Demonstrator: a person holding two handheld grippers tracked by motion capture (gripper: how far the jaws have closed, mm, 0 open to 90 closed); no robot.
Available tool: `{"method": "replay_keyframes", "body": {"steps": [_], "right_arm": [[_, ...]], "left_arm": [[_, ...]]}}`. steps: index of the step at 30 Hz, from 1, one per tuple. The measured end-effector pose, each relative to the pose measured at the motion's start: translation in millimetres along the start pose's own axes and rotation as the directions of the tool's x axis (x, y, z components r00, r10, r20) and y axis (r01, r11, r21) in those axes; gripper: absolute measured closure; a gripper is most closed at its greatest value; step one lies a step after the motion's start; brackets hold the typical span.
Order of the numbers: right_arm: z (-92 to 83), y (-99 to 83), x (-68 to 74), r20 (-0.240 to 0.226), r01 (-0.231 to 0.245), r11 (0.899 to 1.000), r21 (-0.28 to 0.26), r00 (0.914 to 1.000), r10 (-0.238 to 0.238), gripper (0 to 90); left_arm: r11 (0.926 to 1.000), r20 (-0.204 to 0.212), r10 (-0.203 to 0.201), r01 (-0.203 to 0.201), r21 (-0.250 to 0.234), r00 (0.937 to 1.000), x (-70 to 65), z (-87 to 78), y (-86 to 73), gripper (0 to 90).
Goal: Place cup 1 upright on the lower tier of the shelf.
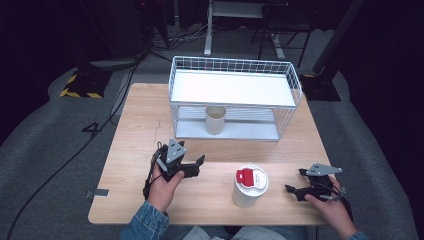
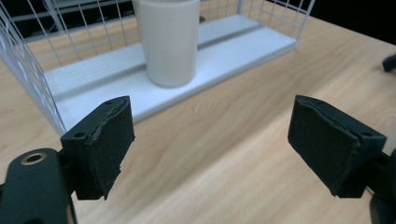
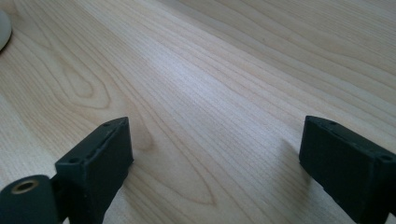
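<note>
A white tub (image 1: 249, 191) with a red and white lid (image 1: 251, 177) stands near the table's front edge, between my two grippers. On the lower shelf of a white wire rack (image 1: 235, 70) stands a beige cup (image 1: 215, 120), upright. My left gripper (image 1: 197, 166) is held left of the tub, open and holding nothing. In the left gripper view it (image 2: 210, 140) points at the cup (image 2: 169, 42) a short way off. My right gripper (image 1: 295, 181) rests right of the tub, open, with bare wood between its jaws in the right gripper view (image 3: 215, 163).
The rack stands on the far half of the wooden table (image 1: 140, 130); its lower board (image 2: 233, 51) lies flat on the wood, and its top shelf (image 1: 230, 89) is a bare white board. The tub's rim (image 3: 3, 28) edges into the right gripper view.
</note>
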State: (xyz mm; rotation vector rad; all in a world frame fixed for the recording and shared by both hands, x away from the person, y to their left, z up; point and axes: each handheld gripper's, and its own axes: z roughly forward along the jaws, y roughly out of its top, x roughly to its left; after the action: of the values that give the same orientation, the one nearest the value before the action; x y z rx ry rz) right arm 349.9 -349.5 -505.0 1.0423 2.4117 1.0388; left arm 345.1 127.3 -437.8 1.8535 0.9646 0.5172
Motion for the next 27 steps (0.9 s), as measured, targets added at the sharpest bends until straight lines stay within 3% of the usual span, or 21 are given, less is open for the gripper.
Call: {"method": "replay_keyframes", "body": {"steps": [4,15,23,27], "right_arm": [[0.1,0.0,-0.1,-0.001,-0.001,1.000,-0.001,1.0000,0.001,9.9],[0.0,0.0,0.0,0.000,0.000,1.000,0.000,1.0000,0.000,9.9],[0.0,0.0,0.0,0.000,0.000,1.000,0.000,1.0000,0.000,9.9],[0.1,0.0,0.0,-0.001,0.000,1.000,-0.001,1.0000,0.000,9.9]], "left_arm": [[0.9992,0.017,0.022,-0.022,0.032,0.9996,2.4,-6.1,-10.3,15.2],[0.9948,0.054,-0.014,0.008,0.102,0.9984,0.6,-18.0,-39.2,15.3],[0.9756,0.097,-0.026,0.005,0.219,0.9950,1.8,-16.4,-60.2,15.3],[0.9659,0.088,-0.020,-0.004,0.259,0.9959,2.6,-14.5,-67.0,15.4]]}}
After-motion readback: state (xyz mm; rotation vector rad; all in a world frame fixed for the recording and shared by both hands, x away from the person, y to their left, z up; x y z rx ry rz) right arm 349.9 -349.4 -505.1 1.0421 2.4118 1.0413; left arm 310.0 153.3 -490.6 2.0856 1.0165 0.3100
